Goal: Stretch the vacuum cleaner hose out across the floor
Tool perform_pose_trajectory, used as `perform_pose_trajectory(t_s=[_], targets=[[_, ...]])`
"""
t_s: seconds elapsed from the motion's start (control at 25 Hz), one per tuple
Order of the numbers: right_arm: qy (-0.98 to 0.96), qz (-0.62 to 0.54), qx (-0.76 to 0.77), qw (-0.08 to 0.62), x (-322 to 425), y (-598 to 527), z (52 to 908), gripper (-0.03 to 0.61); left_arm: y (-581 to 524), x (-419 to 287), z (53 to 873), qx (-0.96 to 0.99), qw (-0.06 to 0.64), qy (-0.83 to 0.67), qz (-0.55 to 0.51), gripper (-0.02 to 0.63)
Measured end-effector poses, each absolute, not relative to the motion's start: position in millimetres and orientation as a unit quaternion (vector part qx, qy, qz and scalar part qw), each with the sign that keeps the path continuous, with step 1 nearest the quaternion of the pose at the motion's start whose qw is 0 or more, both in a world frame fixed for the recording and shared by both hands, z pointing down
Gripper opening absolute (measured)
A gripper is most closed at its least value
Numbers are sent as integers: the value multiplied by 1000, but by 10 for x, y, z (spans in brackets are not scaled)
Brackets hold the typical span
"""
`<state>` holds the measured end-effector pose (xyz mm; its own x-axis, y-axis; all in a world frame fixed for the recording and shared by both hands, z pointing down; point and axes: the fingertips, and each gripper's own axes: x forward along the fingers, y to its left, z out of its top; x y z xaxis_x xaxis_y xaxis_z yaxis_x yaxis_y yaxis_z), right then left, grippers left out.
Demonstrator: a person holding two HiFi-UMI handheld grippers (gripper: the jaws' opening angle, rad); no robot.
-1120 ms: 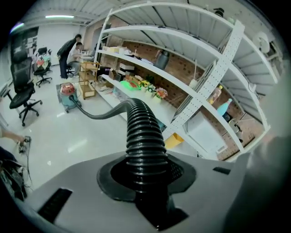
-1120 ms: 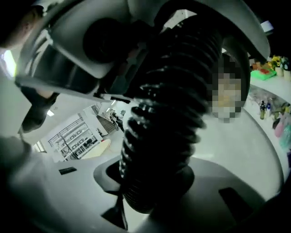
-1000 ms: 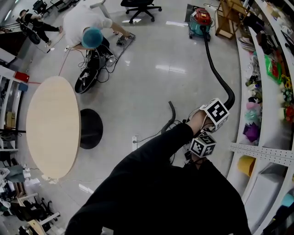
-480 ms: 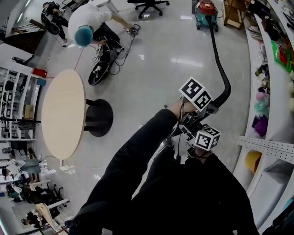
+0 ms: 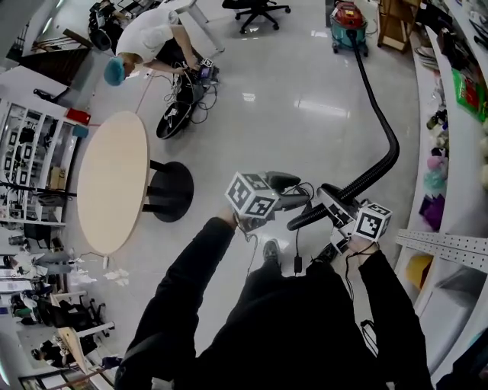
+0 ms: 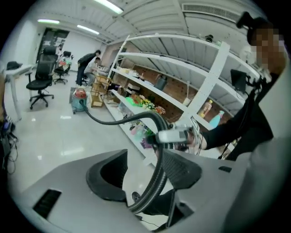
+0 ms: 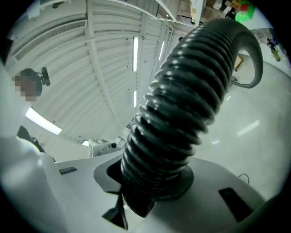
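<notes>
R gripper view: right gripper (image 7: 152, 182) pinches ribbed hose (image 7: 191, 91) tight. Head view alone shows the hose run over the floor back to vacuum cleaner (image 5: 349, 15), beside shelving (image 5: 446, 247) w/ coloured items. Left gripper (image 6: 144, 176) jaws just been opening, spread, hose betw. them. Vs 1 s ago: grippers now side by side, further apart.

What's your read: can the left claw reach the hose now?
Probably yes: the hose appears to run between the jaws of the left claw, which have just been opening and don't press it; nothing blocks closing.
</notes>
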<state>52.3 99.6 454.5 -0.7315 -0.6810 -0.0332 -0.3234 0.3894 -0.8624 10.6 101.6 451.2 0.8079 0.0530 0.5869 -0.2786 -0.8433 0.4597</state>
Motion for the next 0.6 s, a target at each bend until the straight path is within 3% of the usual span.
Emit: perform_pose_trajectory(t_s=[0.28, 0.4, 0.6], targets=[[780, -477, -263, 308, 658, 1079, 3985, 132, 1888, -73, 4877, 939, 186, 7, 289, 285], [759, -485, -269, 340, 525, 1124, 3830, 132, 1932, -245, 4980, 947, 175, -14, 271, 282], [749, -484, -304, 336, 109, 1245, 3707, 137, 2062, -662, 4798, 959, 160, 14, 233, 235]])
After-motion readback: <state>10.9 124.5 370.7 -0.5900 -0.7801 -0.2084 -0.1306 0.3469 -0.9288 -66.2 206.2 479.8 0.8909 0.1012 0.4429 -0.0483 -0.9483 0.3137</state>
